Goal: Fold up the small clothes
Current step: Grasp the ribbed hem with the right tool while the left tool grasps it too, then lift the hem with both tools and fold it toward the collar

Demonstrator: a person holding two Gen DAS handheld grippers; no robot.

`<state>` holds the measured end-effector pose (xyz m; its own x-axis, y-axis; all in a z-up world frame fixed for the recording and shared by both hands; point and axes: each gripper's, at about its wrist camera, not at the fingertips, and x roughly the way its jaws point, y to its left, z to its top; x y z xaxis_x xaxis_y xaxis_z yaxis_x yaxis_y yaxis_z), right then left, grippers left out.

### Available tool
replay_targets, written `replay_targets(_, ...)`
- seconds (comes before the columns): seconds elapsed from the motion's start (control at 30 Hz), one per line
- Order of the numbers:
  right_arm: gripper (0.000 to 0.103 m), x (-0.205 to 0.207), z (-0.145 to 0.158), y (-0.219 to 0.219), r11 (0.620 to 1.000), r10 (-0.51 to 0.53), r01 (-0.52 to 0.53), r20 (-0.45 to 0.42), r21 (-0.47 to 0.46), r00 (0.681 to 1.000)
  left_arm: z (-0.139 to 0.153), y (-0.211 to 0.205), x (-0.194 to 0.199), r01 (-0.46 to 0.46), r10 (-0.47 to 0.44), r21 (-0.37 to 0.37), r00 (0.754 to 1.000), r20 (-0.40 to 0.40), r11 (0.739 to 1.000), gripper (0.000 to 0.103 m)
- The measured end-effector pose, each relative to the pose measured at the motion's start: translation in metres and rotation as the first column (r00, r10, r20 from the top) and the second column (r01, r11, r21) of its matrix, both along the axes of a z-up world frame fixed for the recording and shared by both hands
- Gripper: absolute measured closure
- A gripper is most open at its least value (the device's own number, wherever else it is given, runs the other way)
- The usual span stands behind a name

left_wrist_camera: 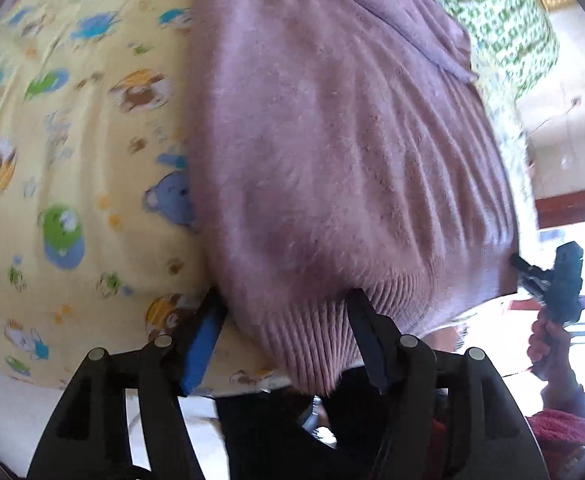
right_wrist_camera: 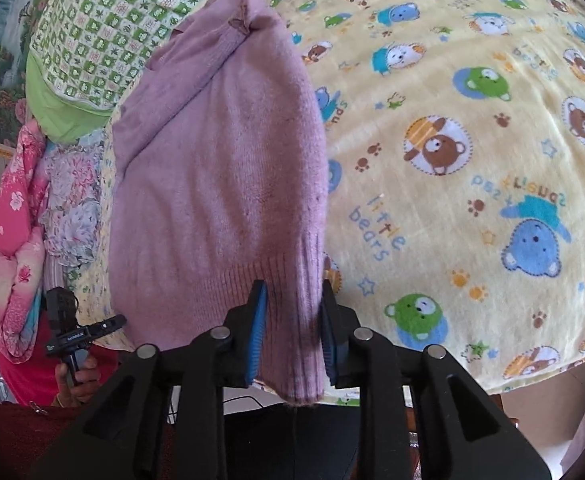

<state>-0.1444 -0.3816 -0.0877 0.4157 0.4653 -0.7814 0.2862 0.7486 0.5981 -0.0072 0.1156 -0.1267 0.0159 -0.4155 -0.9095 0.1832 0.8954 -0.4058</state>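
A mauve knitted sweater [left_wrist_camera: 332, 140] [right_wrist_camera: 220, 180] lies folded into a long strip on the yellow bear-print blanket [left_wrist_camera: 72, 160] [right_wrist_camera: 472, 120], with its ribbed hem at the near edge of the bed. My left gripper [left_wrist_camera: 282, 306] stands open, wide apart on either side of one hem corner, with its pads off the cloth. My right gripper [right_wrist_camera: 292, 300] has the other hem corner between its blue pads, and its jaws stand narrowly open around the knit. Each gripper also shows in the other view, hand-held: the right gripper [left_wrist_camera: 548, 280] and the left gripper [right_wrist_camera: 72, 332].
A green checked pillow [right_wrist_camera: 104, 20] [left_wrist_camera: 504, 20] lies past the sweater's far end. Pink floral quilts [right_wrist_camera: 12, 240] are stacked beside the bed. The blanket's near edge [right_wrist_camera: 532, 380] drops off just below the grippers. A person's red sleeve [left_wrist_camera: 564, 428] is close by.
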Motion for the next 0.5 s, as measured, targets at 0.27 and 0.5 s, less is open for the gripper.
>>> replay_targets(0.27,0.096,-0.014,0.007,-0.016,1.000,0.012,-0.012,0.015,-0.004,1.000,0.033,-0.008,-0.018,0.060,-0.059,-0.003,0.990,0.127,0.998,0.099)
replay_targets(0.5,0.096,0.000,0.037,-0.028,0.975,-0.101,0.061,0.178,0.215,0.979,0.074,0.027,-0.004,-0.070,0.093,-0.134,0.980,0.175,0.988,0.099)
